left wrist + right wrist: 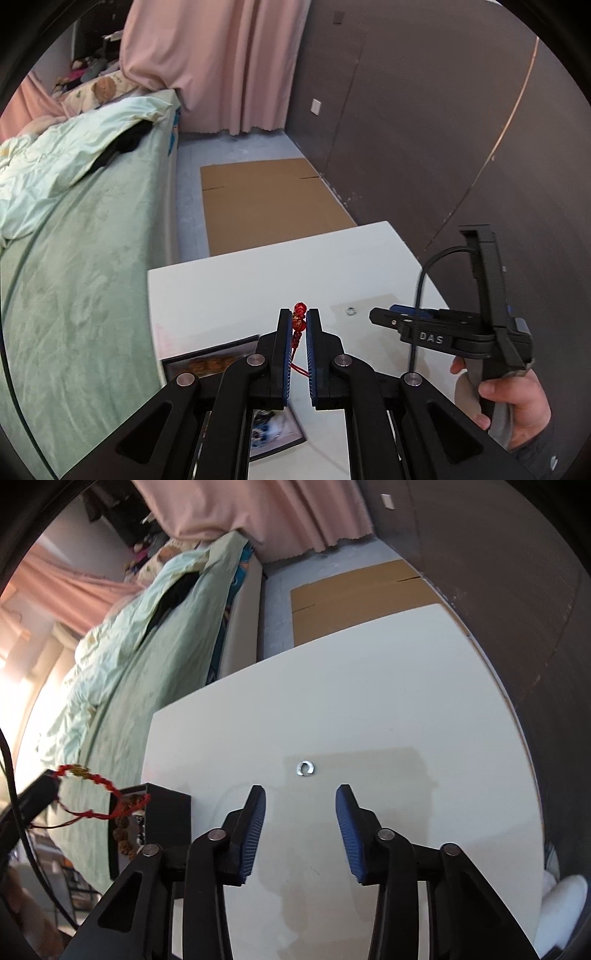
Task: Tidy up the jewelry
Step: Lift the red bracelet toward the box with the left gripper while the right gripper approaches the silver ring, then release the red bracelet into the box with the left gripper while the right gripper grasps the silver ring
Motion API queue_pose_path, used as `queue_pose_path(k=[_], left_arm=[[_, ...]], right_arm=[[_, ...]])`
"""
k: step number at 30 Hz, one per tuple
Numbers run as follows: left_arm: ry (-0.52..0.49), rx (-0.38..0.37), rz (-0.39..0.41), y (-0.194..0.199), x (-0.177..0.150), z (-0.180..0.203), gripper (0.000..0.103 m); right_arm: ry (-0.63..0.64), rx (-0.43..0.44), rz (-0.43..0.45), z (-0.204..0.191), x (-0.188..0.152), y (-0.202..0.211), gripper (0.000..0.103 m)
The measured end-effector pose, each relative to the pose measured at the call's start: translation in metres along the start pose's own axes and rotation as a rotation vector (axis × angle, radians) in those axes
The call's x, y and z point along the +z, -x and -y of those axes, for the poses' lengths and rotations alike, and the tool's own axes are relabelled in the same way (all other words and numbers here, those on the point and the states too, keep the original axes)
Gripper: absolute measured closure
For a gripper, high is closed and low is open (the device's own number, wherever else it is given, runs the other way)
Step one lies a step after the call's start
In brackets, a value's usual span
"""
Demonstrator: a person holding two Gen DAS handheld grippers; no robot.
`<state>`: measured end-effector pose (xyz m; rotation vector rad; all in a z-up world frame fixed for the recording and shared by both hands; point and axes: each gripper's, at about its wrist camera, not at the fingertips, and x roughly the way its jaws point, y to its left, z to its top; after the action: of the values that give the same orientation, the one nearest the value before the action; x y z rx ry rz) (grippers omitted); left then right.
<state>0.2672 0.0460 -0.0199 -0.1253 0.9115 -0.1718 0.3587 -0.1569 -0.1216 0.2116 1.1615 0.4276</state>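
Two grippers: left gripper (299, 317) clenches the red bracelet (298, 323) lengthwise along its fingers; right gripper (301, 797) released.

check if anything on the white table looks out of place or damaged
One thing stands out: a small silver ring lies alone on the bare white table, away from the dark jewelry box at the left edge. Its band shows a gap, so it may be an open ring or broken; I cannot tell which.

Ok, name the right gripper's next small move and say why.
Probably lower the right gripper onto the small silver ring: it lies loose on the white table just ahead of the empty, parted jaws, while the left gripper already holds the red beaded bracelet.
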Motion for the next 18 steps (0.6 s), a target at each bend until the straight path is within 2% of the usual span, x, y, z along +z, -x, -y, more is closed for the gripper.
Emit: queue_pose_path(k=[8, 17, 18], left_arm=[[0.039, 0.018, -0.007, 0.004, -0.011, -0.029, 0.096], [0.079, 0.031, -0.025, 0.004, -0.022, -0.054, 0.096], [0.082, 0.032, -0.027, 0.003, -0.022, -0.055, 0.096]], right_arm=[[0.125, -0.136, -0.042, -0.03, 0.007, -0.025, 0.077], [0.156, -0.264, -0.073, -0.027, 0.014, -0.044, 0.077], [0.156, -0.269, -0.077, -0.027, 0.013, -0.045, 0.081]])
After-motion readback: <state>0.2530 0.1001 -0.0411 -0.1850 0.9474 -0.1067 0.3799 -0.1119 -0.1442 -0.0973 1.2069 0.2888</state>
